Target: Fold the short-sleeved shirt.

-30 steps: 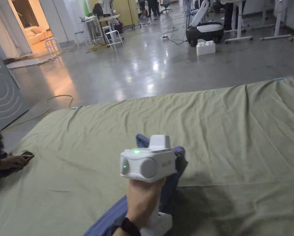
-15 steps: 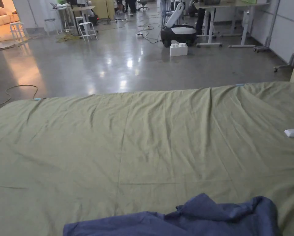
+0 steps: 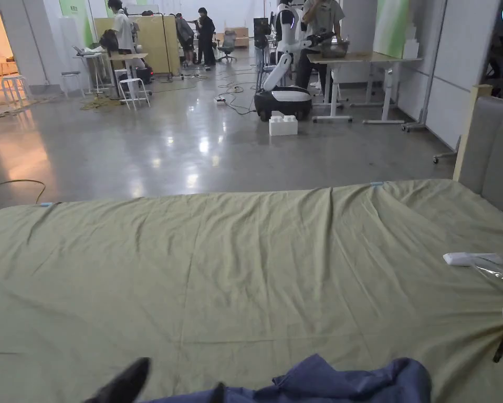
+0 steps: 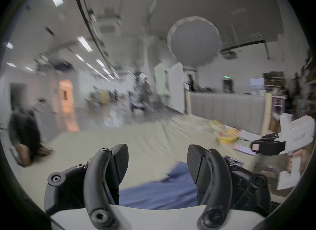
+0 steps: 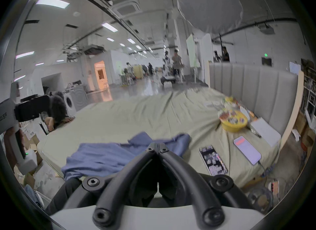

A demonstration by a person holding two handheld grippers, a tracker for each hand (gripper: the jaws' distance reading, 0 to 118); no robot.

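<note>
One rumpled blue shirt (image 5: 119, 155) lies lengthwise along the bed's (image 3: 245, 262) near edge.

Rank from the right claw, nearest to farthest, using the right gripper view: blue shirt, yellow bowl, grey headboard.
1. Blue shirt: crumpled on the green sheet right under and ahead of the closed right claw.
2. Yellow bowl: farther up the bed, on the claw's right.
3. Grey headboard: upright behind the bowl, at the bed's right end.

The head view's bottom edge cuts off most of the shirt (image 3: 345, 383) and a dark blurred shape (image 3: 122, 385) beside it. The left gripper view is smeared, so the items by the headboard (image 4: 227, 112) cannot be told.
</note>
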